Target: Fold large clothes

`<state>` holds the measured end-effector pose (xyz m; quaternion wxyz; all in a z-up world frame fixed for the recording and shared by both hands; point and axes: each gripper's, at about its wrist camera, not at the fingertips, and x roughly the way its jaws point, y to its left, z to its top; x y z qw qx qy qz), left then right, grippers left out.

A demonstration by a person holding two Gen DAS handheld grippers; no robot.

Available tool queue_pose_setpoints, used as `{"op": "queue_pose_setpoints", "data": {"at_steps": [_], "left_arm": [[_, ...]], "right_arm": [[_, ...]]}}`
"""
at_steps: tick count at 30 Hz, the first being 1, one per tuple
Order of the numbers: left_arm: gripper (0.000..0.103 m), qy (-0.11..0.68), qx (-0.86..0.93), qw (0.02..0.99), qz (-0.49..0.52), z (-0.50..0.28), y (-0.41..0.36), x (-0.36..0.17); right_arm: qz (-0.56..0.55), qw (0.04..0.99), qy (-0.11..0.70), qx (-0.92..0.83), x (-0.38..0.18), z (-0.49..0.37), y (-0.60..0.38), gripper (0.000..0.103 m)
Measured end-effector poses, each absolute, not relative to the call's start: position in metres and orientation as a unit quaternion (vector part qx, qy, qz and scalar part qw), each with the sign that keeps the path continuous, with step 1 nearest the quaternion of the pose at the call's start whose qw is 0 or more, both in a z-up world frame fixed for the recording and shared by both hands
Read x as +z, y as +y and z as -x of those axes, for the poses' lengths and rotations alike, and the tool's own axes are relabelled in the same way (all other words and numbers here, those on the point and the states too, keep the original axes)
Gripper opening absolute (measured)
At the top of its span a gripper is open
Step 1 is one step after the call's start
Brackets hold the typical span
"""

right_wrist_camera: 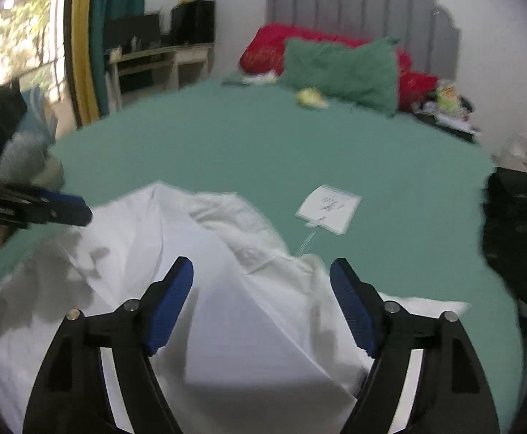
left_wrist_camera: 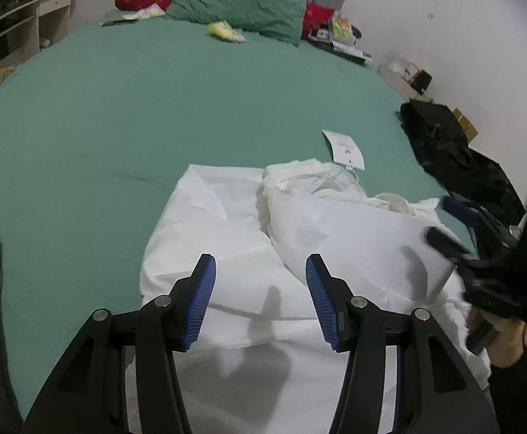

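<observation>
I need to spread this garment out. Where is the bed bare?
Bare sheet runs from the garment up to the pillows, and along its left. Crowded: the paper tag and black bag on the right, and clutter by the right pillow.

The black left gripper with blue ribbed pads (left_wrist_camera: 260, 271) is being held tilted downward, its jaws spread apart with nothing pressed between them. The matching right gripper (right_wrist_camera: 261, 276) is being held likewise angled down, jaws wide, gripped by a black-gloved hand (left_wrist_camera: 494, 289).
</observation>
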<state>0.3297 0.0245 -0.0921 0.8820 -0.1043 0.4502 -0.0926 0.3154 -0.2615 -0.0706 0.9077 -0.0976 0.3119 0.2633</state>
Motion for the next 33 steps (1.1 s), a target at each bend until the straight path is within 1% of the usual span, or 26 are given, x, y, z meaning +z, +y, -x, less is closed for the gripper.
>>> {"op": "queue_pose_setpoints", "data": {"at_steps": [4,8,12,17,21,23,28,33], "left_arm": [[0.055,0.449,-0.088,0.883,0.103,-0.321,0.025,-0.093],[0.055,0.456,-0.088,0.881,0.093,-0.318,0.024,-0.098],[0.055,0.473,-0.083,0.873,0.085,-0.32,0.026,-0.108],[0.055,0.48,-0.083,0.869,0.088,-0.321,0.034,-0.114],[0.055,0.467,-0.078,0.877,0.079,-0.315,0.037,-0.107],[0.055,0.456,-0.076,0.883,0.079,-0.307,0.04,-0.1],[0.055,0.424,-0.055,0.902,0.063,-0.265,0.046,-0.082],[0.056,0.43,-0.035,0.897,0.099,-0.211,0.068,-0.085]], "right_arm": [[0.128,0.918,0.326,0.186,-0.072,-0.302,-0.284,0.079],[0.136,0.906,0.372,0.15,-0.105,-0.314,-0.293,0.079],[0.154,0.891,0.399,0.15,-0.136,-0.327,-0.281,0.079],[0.189,0.894,0.38,0.142,-0.137,-0.326,-0.267,0.079],[0.174,0.894,0.387,0.146,-0.125,-0.328,-0.277,0.079],[0.156,0.901,0.378,0.148,-0.109,-0.318,-0.288,0.079],[0.139,0.907,0.368,0.148,-0.076,-0.288,-0.328,0.079],[0.126,0.905,0.384,0.129,-0.061,-0.244,-0.399,0.079]]}}
